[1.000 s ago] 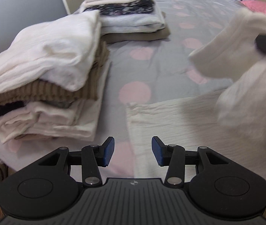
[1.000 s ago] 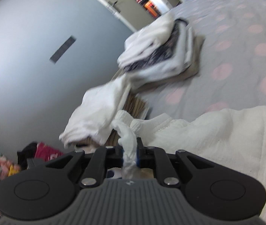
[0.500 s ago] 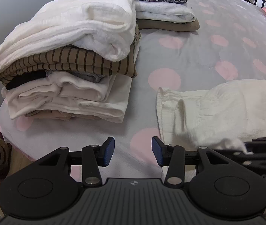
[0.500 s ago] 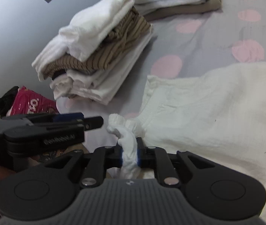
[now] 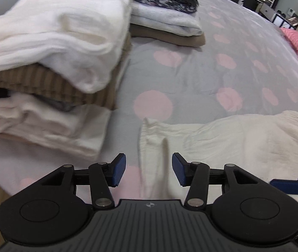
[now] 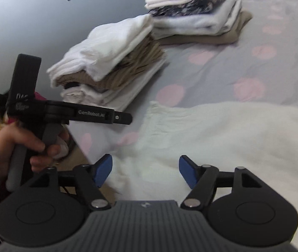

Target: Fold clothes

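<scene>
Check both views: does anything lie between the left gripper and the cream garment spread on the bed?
Nothing visible does. The left gripper hangs right over the cream garment, its fingers opening and astride a raised fold. The near pile of folded clothes sits off to the side.

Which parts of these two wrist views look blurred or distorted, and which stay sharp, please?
Left wrist view: the near stack of folded clothes is smeared by motion blur, while the left gripper is sharp; fisheye bends the bed's polka-dot cover. Right wrist view: the cream garment is soft, while the right gripper is crisp.
</scene>
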`<state>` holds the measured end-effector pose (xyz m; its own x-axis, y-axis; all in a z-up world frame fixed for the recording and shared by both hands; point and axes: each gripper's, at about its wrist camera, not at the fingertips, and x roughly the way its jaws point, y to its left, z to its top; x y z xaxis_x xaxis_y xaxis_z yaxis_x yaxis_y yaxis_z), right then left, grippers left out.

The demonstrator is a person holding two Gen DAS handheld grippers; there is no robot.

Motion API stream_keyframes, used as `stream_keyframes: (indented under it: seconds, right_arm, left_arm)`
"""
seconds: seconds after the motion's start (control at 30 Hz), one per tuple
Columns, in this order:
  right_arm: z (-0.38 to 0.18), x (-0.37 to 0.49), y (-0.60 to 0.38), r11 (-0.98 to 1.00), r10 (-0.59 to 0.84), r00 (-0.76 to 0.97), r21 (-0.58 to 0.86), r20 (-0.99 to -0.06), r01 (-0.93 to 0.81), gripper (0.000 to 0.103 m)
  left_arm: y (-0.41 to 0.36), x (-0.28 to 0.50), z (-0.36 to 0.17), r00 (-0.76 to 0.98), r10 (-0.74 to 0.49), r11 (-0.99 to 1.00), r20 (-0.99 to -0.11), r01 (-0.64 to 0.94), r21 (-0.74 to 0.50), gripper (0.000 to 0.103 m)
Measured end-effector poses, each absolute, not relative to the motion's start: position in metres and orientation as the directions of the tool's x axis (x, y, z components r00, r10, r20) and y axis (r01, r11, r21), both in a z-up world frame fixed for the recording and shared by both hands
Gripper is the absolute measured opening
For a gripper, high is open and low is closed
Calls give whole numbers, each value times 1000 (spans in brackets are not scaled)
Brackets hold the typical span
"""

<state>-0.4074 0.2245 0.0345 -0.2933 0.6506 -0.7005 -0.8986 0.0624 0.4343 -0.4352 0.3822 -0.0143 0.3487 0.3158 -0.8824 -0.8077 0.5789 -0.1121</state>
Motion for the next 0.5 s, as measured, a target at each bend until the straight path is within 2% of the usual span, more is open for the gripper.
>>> stream_keyframes:
  seconds: [0.4, 0.5]
  right_arm:
    - [16, -294, 182, 259, 553, 0, 172, -833, -950, 73]
    - [8, -263, 169, 332, 528, 56, 146, -847, -932, 73]
  left_arm:
    - [394, -396, -54, 337, 262, 627, -904, -772, -106, 47]
    - [386, -386, -61, 323, 256, 656, -911, -750, -82, 46]
